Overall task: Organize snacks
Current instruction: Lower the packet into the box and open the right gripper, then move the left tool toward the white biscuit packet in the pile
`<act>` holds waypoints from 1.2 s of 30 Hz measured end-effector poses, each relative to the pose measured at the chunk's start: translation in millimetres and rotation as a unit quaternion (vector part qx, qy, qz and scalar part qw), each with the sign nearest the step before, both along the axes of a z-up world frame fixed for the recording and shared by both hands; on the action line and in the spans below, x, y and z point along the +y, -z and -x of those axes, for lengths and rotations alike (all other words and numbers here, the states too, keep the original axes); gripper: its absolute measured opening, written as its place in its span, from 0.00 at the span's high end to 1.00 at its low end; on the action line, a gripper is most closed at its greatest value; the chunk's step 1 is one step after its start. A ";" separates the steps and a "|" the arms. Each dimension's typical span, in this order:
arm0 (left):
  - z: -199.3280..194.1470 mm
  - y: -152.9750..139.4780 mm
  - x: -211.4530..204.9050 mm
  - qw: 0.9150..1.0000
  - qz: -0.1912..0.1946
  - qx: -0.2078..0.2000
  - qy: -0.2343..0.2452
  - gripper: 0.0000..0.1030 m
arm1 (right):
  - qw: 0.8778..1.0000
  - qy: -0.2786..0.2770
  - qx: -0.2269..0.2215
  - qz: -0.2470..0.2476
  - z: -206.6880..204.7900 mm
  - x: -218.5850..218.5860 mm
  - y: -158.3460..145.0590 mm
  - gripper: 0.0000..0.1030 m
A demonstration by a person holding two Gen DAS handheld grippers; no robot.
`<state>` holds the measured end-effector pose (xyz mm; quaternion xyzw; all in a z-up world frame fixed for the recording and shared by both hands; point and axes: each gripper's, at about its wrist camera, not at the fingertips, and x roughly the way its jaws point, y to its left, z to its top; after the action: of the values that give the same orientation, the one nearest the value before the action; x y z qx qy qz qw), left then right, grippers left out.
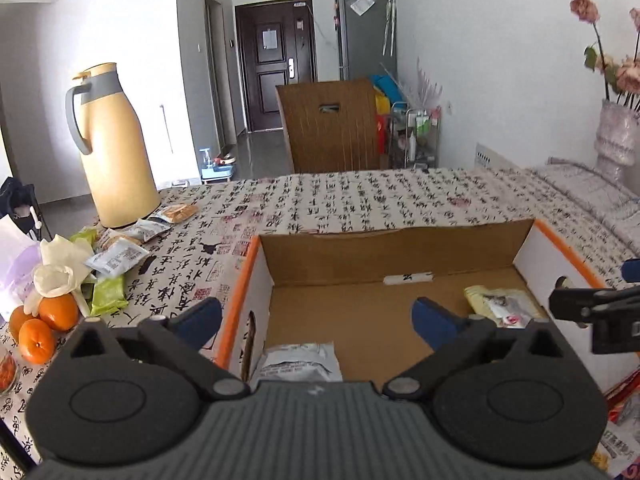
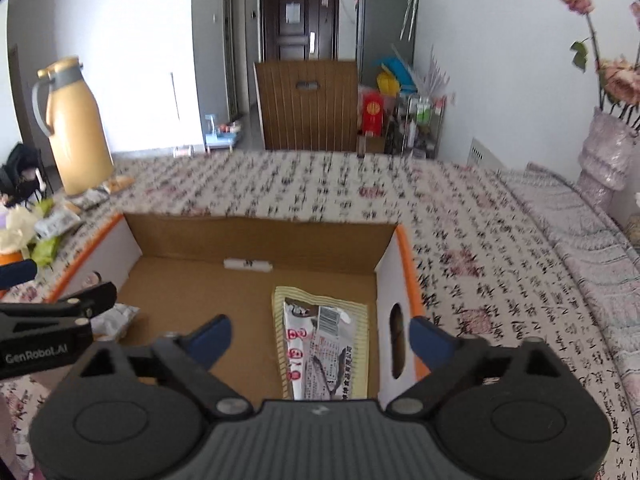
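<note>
While both claws hover empty over the box (image 1: 384, 248), reach left for loose snacks.
Left claw (image 1: 318, 318): wide, empty.
Right claw (image 2: 320, 336): wide, empty.
Boxed: silver pack (image 1: 300, 362); striped pack (image 2: 320, 344) below the right claw.
Pile (image 1: 120, 254): beside the flask (image 1: 116, 148), well left of the left claw.

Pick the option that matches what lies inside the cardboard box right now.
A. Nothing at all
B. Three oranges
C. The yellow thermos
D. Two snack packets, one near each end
D: inside the cardboard box a silver snack packet lies at its left end and a white-and-yellow snack packet at its right end, while the oranges and thermos sit outside on the table.
</note>
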<state>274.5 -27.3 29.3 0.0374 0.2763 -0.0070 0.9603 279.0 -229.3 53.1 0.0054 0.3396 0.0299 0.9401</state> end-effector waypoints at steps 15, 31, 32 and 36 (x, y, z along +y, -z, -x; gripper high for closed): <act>53.5 -24.6 10.1 0.999 0.022 -0.043 -0.009 0.00 | 0.997 0.004 -0.067 -0.024 71.1 -20.9 -21.2 0.00; 165.8 -22.7 17.0 0.994 0.041 -0.102 0.007 0.00 | 0.990 0.005 -0.137 -0.019 186.2 -30.9 -2.2 0.00; 171.3 -19.6 17.5 0.994 0.042 -0.102 0.006 0.00 | 0.991 0.005 -0.135 -0.019 192.3 -30.9 1.8 0.00; 192.9 -2.3 21.3 0.995 0.056 -0.088 0.006 0.00 | 0.992 0.007 -0.126 -0.021 214.7 -28.4 17.1 0.00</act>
<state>81.7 -6.0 31.6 -0.0138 0.1901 -0.0248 0.9814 64.2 -257.7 36.0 0.0233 0.2173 0.0306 0.9753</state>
